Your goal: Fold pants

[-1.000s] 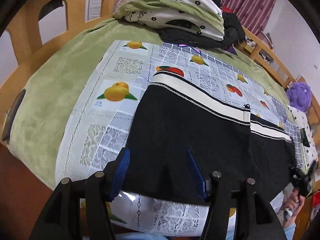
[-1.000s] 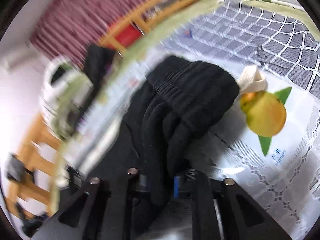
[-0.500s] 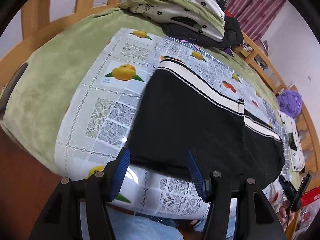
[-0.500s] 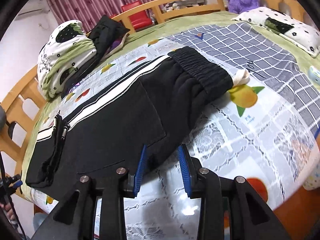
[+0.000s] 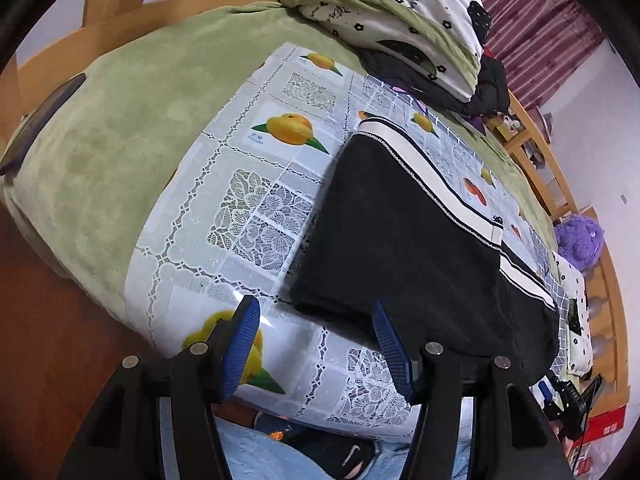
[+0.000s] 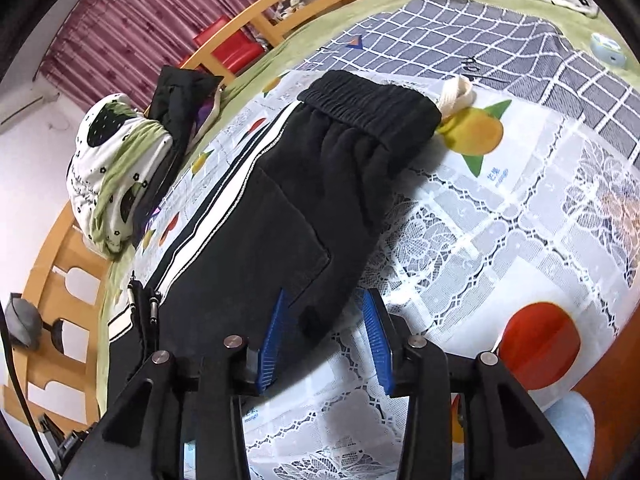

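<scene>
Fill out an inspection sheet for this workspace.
Surface: fruit-print cloth over a green blanket.
Job's things: black pants lying flat, waistband far from the right gripper.
Clutter: folded quilt, dark clothes, purple plush.
Grippers: left gripper open, nothing between the pads; right gripper opening, pants edge between the pads.
Cables: black cable at the frame's left edge.
Surroundings: wooden bed frame, red curtain.

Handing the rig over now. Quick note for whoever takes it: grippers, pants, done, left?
Left gripper: open, empty, at the pants' leg end.
Right gripper: jaws opening, the pants' near edge lies between them, not pinched.
Pants lie flat on the fruit-print cloth, legs stacked, waistband at the far end.
Done: lengthwise fold.
Left: probably fold across, leg end to waistband.
</scene>
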